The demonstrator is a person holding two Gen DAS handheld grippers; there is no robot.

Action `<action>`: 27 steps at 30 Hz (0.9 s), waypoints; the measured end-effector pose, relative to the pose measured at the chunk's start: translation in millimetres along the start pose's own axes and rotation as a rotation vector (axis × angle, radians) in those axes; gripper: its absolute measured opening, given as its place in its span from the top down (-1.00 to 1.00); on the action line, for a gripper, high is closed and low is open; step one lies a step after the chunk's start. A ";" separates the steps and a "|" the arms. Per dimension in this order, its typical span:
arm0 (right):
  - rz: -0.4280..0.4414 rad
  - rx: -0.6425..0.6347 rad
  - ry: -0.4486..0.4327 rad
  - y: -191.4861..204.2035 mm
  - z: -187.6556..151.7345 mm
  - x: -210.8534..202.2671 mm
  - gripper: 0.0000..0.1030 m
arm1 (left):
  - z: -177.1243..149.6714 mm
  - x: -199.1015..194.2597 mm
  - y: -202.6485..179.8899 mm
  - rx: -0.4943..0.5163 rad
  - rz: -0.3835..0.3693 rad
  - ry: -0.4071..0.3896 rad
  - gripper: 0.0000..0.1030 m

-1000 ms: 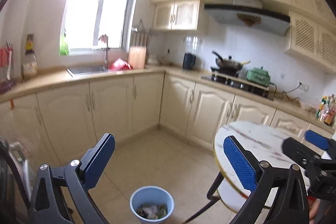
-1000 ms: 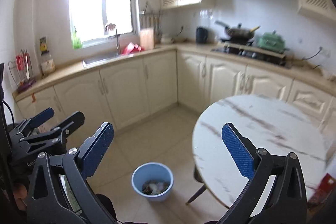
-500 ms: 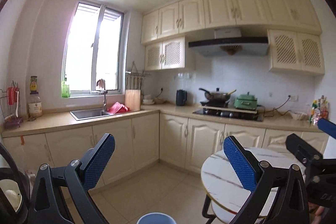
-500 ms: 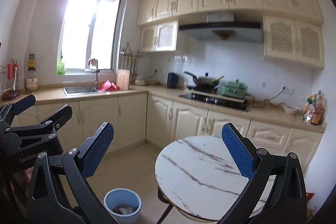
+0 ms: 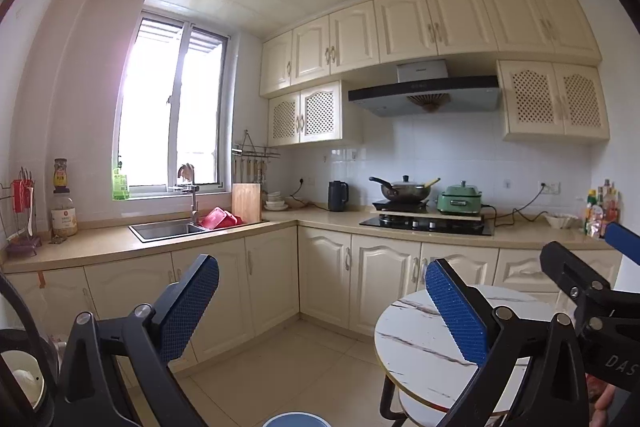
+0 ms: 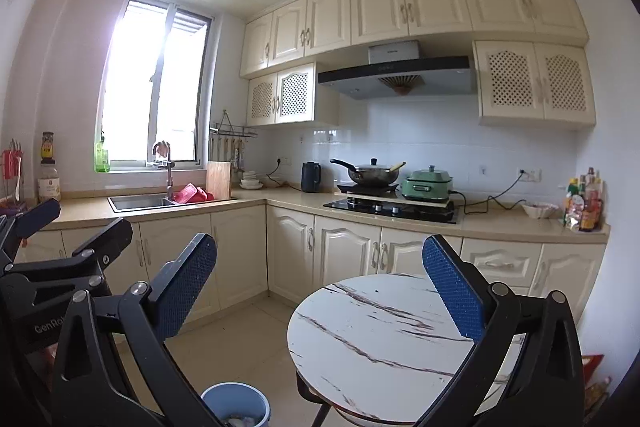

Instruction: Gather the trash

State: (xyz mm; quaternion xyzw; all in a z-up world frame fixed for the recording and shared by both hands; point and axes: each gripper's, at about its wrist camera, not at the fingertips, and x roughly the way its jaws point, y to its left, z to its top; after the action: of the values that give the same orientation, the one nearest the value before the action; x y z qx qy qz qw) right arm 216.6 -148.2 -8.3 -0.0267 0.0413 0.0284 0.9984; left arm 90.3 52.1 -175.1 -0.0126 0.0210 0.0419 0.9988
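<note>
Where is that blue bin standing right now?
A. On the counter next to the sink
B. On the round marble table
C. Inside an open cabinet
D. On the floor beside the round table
D. In the right wrist view the bin stands on the floor tiles, just left of the round table and lower than its top; there is some trash inside it.

Cream cabinets (image 6: 408, 7), bright window (image 6: 156, 83), marble table (image 6: 384, 343).

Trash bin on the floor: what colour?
Light blue trash bin, some scraps inside. Best seen in the right wrist view.
</note>
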 end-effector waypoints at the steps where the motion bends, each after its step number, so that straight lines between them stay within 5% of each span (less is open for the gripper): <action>1: 0.000 0.002 0.004 -1.4 -1.1 0.9 -1.00 | 0.7 -0.5 -0.9 0.001 0.004 0.000 -0.99; 27: -0.014 0.015 0.026 -12.5 -10.0 6.3 -1.00 | 48.2 18.5 20.3 0.022 -0.003 0.021 -0.99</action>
State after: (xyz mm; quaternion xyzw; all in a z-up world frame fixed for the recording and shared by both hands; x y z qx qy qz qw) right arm 222.8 -160.9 -18.2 -0.0199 0.0544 0.0205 0.9981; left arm 108.9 75.2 -128.3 -0.0022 0.0320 0.0402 0.9987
